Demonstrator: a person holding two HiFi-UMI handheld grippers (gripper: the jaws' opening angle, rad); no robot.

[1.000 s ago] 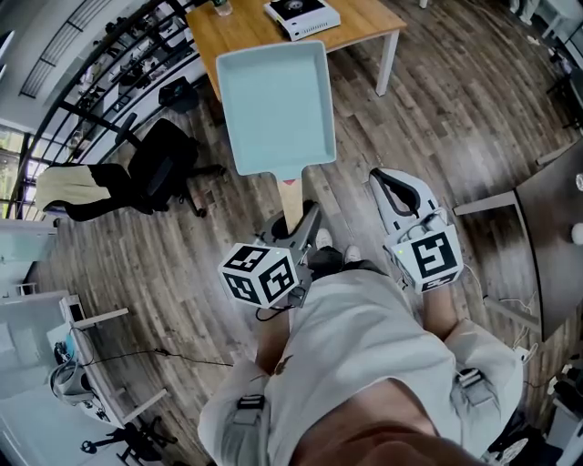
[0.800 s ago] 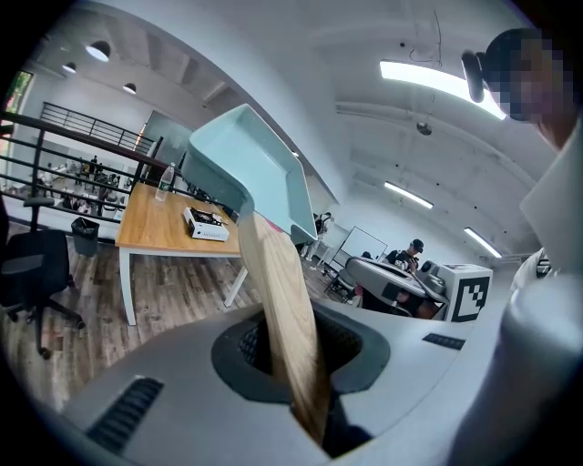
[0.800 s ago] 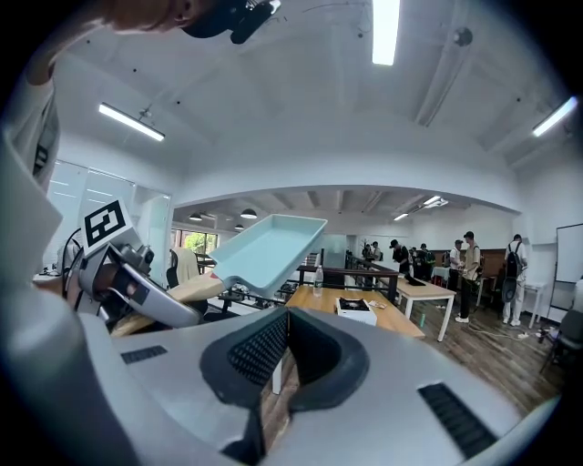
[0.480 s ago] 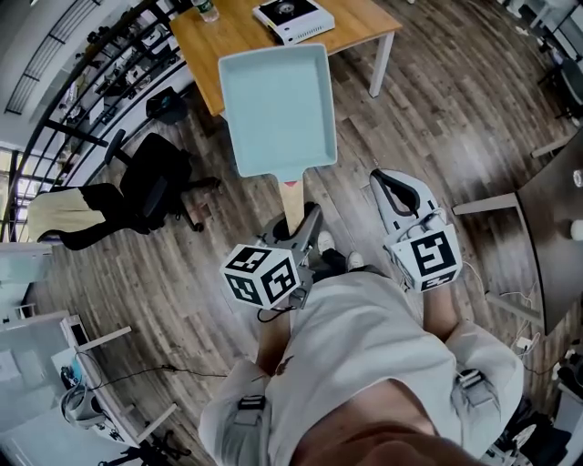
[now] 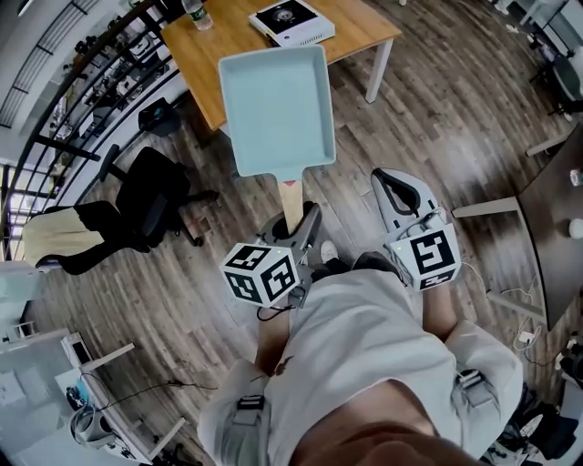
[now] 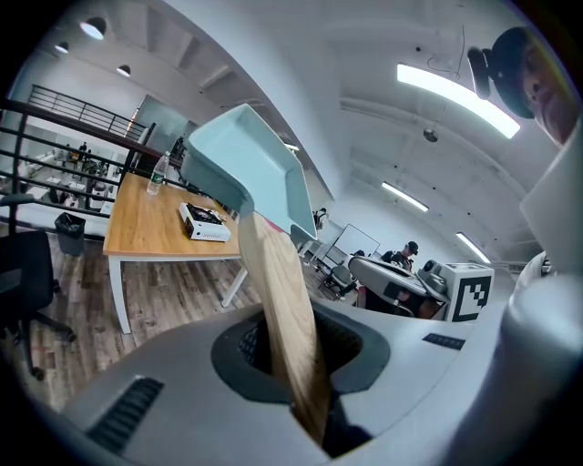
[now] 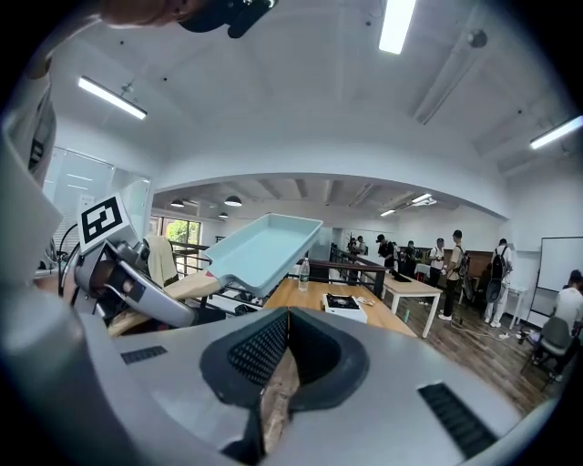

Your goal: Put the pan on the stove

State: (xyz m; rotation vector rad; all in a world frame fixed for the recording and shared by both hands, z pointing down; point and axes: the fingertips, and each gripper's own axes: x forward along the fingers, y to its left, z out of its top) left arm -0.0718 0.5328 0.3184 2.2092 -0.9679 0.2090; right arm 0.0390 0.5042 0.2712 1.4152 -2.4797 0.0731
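Note:
A light blue rectangular pan (image 5: 276,107) hangs in the air in front of me, over the near edge of a wooden table (image 5: 364,36). My left gripper (image 5: 303,226) is shut on its wooden handle (image 5: 291,200); in the left gripper view the handle (image 6: 287,309) runs up out of the jaws to the pan (image 6: 246,173). A white portable stove (image 5: 291,20) sits on the table beyond the pan, also seen as the stove (image 6: 204,223) and the stove (image 7: 344,306). My right gripper (image 5: 398,187) is shut and holds nothing, off to the pan's right.
A plastic bottle (image 5: 194,11) stands on the table's far left. A black office chair (image 5: 150,196) stands on the wooden floor to the left. A dark table (image 5: 557,227) lies at the right edge. Several people (image 7: 455,268) stand far back in the room.
The table and stove have come further into the head view, and the chair has drifted left. The pan stays in the left gripper's grip at the same place in view.

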